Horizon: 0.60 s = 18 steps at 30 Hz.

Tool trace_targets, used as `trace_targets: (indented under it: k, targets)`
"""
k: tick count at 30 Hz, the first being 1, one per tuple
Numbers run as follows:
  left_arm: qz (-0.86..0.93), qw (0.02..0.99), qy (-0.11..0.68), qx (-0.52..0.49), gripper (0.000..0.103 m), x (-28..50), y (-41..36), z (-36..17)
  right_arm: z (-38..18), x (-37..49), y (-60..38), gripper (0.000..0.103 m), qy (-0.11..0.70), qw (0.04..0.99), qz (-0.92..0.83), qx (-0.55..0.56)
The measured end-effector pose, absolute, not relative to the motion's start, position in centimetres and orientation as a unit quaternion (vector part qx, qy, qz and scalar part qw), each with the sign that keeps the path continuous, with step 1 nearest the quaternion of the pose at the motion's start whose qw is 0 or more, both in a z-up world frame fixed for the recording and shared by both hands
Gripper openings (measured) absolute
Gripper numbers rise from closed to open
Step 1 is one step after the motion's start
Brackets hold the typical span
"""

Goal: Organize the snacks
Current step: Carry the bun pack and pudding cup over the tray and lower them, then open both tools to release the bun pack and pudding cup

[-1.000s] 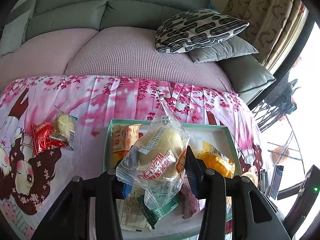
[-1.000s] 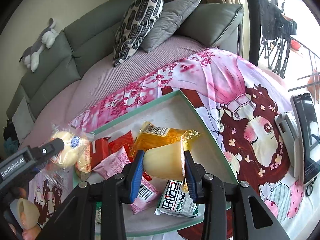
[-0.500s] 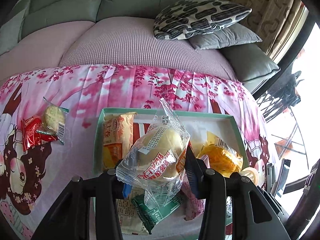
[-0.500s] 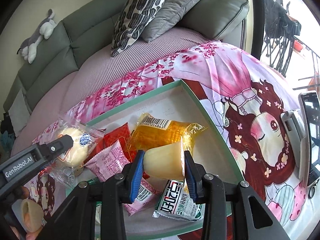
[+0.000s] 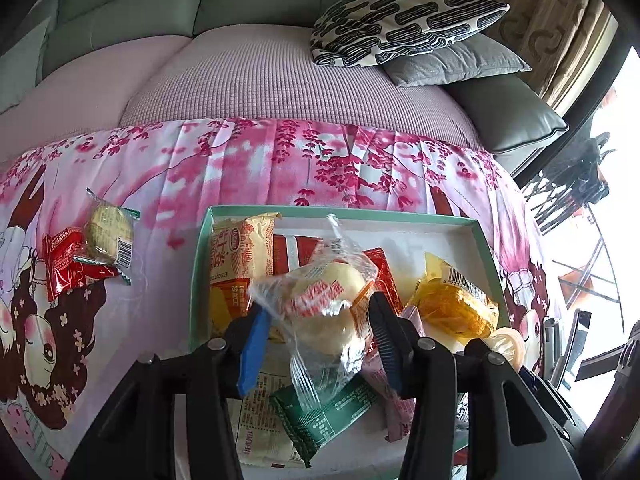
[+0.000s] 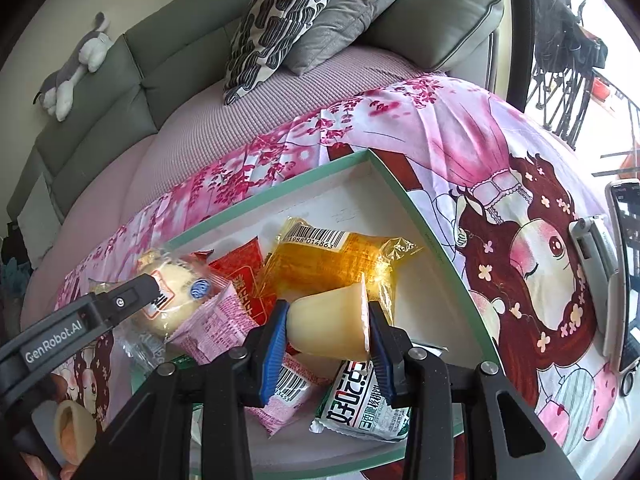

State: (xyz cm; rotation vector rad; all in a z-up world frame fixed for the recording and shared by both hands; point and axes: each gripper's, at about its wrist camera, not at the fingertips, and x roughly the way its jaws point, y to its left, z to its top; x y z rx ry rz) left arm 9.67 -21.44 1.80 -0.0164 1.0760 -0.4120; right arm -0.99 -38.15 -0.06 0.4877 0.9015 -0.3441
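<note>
A shallow green-rimmed box with a white floor lies on a pink cartoon-print cloth that covers the tabletop, in front of a grey-green sofa.

Box contents, left-wrist view: a tall orange-and-cream packet against the left wall; a red packet beside it; an orange cake in clear wrap toward the right wall; a dark green packet and a cream packet at the near edge. In the right-wrist view a pink packet and a white-and-green packet also lie inside the box.

The left claw stands with its jaws spread wide. The clear-wrapped bun lies between them over the box; the left finger is apart from the wrapper, and contact on the right side cannot be judged.

The right claw is closed on a pale yellow jelly cup, held on its side above the packets in the box, its sealed top against the right finger.

Outside the box, on the cloth to the left, a round cake in green-edged wrap rests partly on a red packet. A phone lies at the cloth's right edge, and a patterned cushion rests on the sofa.
</note>
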Motion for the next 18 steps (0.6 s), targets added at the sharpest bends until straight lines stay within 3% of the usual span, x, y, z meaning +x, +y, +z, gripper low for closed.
trace_targets:
  k: [18]
  targets:
    - [-0.158,0.851,0.499,0.025,0.063,9.0,-20.0,3.5,-0.5,-0.3,-37.9,0.041,0.440,0.854,-0.166,0.224]
